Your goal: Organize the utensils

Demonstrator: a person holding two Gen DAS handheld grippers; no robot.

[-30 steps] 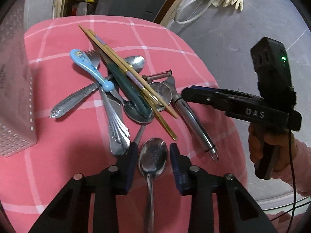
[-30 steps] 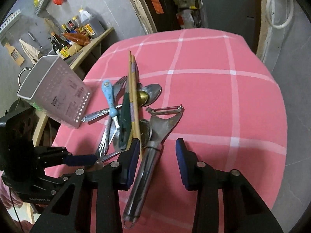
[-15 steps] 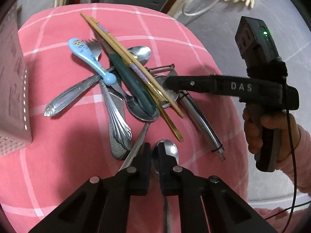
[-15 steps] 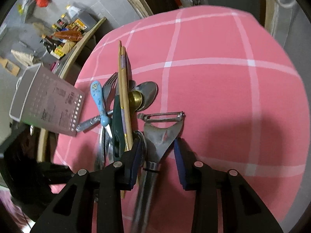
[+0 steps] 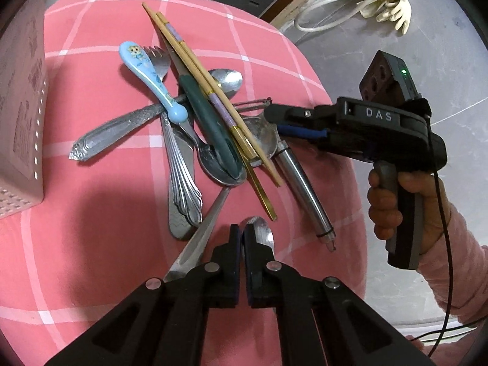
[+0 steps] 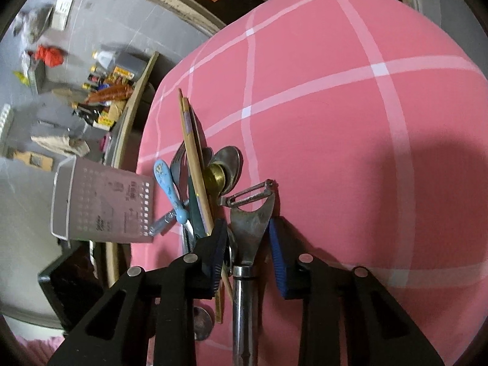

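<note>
- My left claw (image 5: 242, 238) is clenched on the spoon (image 5: 261, 234), which lies at the near edge of the pile on the desk (image 5: 91, 91); I'd lift it straight up.
- My right claw (image 6: 247, 244) is closing around the peeler (image 6: 248, 222), pads not yet touching; centre on its neck, clear of the chopsticks (image 6: 193, 164).
- Both belong in the holder (image 6: 100, 204) at the desk's edge.
</note>
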